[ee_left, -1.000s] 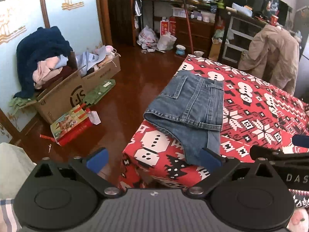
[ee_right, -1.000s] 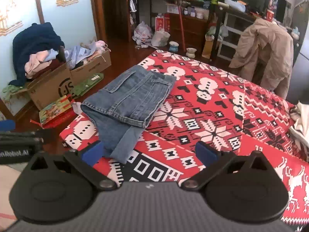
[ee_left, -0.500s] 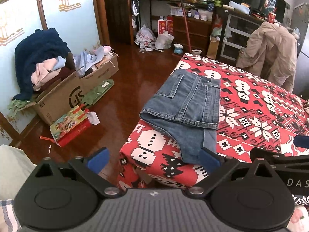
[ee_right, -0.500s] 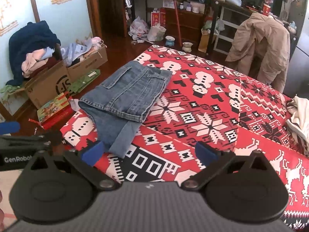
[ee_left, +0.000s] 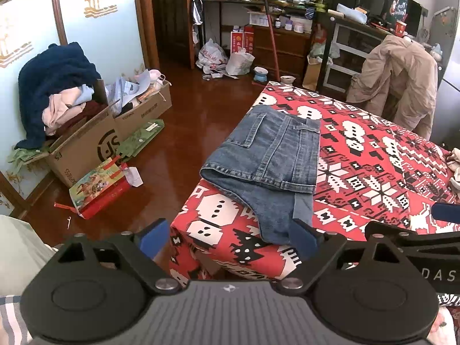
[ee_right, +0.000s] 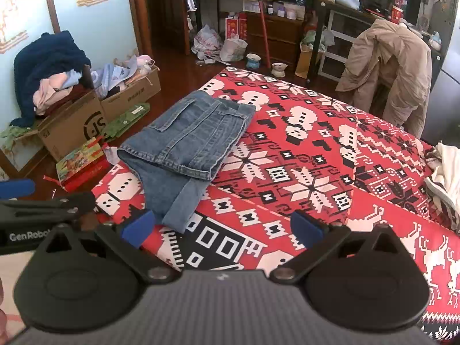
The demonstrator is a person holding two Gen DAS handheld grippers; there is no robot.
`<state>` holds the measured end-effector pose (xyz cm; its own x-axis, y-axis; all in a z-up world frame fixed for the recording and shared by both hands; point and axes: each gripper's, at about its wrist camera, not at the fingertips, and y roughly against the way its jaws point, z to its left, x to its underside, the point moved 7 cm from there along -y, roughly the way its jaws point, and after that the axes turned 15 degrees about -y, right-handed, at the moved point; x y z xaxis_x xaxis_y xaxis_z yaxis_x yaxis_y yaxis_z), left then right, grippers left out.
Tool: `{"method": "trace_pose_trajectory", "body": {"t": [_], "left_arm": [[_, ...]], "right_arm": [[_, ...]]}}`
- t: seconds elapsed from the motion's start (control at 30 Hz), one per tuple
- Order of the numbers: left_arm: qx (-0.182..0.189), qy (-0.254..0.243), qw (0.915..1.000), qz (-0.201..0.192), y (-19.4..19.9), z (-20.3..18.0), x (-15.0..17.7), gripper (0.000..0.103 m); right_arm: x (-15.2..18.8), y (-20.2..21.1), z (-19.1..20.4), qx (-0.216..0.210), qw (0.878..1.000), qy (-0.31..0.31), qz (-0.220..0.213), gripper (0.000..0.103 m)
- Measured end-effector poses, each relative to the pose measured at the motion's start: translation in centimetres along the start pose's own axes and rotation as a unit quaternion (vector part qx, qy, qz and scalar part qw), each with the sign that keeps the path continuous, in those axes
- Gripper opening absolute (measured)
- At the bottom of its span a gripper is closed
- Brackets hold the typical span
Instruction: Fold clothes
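The left gripper (ee_left: 230, 237) is closing slightly, empty; the right gripper (ee_right: 221, 227) is gaping, released. Folded jeans (ee_left: 267, 155) are lying mid-frame; next needs fresh clothing.

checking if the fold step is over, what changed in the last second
The left gripper has its jaws closing a little, nothing between them; neither gripper took hold of or let go of anything. The folded blue denim jeans lie as before at the corner of the red patterned blanket. The right gripper stays open and empty.
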<state>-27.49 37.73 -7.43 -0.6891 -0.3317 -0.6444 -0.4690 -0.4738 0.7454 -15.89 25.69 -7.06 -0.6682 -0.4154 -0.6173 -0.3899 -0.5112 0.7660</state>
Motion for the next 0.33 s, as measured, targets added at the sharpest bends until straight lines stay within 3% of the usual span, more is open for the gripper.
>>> {"method": "trace_pose_trajectory", "body": {"t": [0.33], "left_arm": [[0.003,0.003,1.0000,-0.003,0.17,-0.10,-0.06,0.090]], "right_arm": [[-0.11,0.35,-0.03,-0.003,1.000,-0.003,-0.001,0.102]]}}
